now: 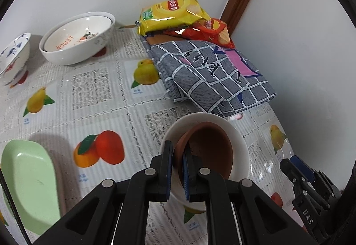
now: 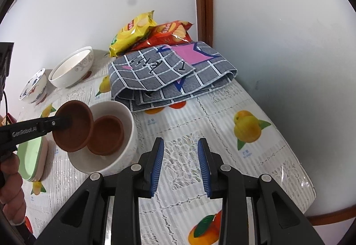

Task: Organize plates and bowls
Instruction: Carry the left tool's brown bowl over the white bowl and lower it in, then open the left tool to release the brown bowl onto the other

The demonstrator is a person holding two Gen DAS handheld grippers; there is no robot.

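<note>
My left gripper (image 1: pixel 178 169) is clamped on the rim of a brown clay saucer (image 2: pixel 73 125), one finger inside the dish and one outside, so the saucer hangs tilted, close to on edge, with its hollow turned toward the white bowl (image 2: pixel 128 133). From the right wrist view the held saucer sits just over the bowl's left rim, and a second brown saucer (image 2: pixel 106 134) already lies inside the bowl, leaning against the far wall. So the drop point is down and to the right of my left fingers, and I judge the move to be a tip-and-lower that nests the held saucer onto the one inside. My right gripper (image 2: pixel 180 164) is empty with its jaws spread, hovering over the fruit-print tablecloth (image 2: pixel 222 115) just right of the bowl, near enough to steady it. The green plates (image 2: pixel 31 156) stack just left of the bowl.
</note>
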